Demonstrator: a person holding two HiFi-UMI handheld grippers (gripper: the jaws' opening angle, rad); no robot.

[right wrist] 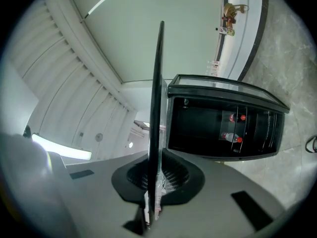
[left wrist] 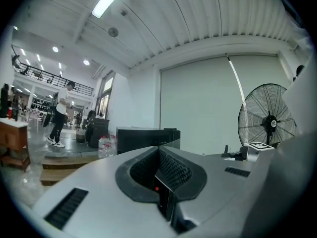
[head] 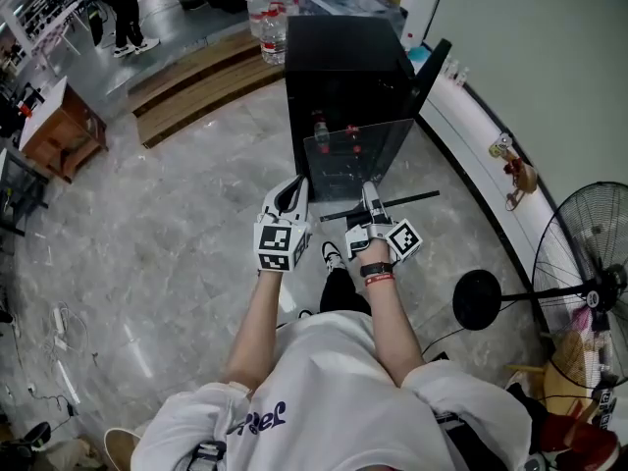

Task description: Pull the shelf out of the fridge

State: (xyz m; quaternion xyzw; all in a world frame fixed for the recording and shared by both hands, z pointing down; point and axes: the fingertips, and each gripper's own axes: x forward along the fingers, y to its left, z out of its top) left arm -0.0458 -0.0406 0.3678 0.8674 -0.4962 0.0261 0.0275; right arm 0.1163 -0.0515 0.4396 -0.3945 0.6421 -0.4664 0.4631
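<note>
since the clear glass shelf with the black trim (head: 358,155) is already out in front of the open black mini fridge (head: 343,67), just keep it steady. right gripper (head: 371,192) is pinched tight on its edge, left gripper (head: 294,190) looks clamped on it too, so back both away evenly, no twisting.

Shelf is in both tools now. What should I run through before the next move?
1. Right tool shut on the shelf: ok.
2. Left tool shut on the shelf's edge: ok.
3. Shelf out of the fridge opening: ok.
4. Bottles inside the fridge, none on the shelf: ok.
5. Clearance from the fan at the right: cannot tell.
</note>
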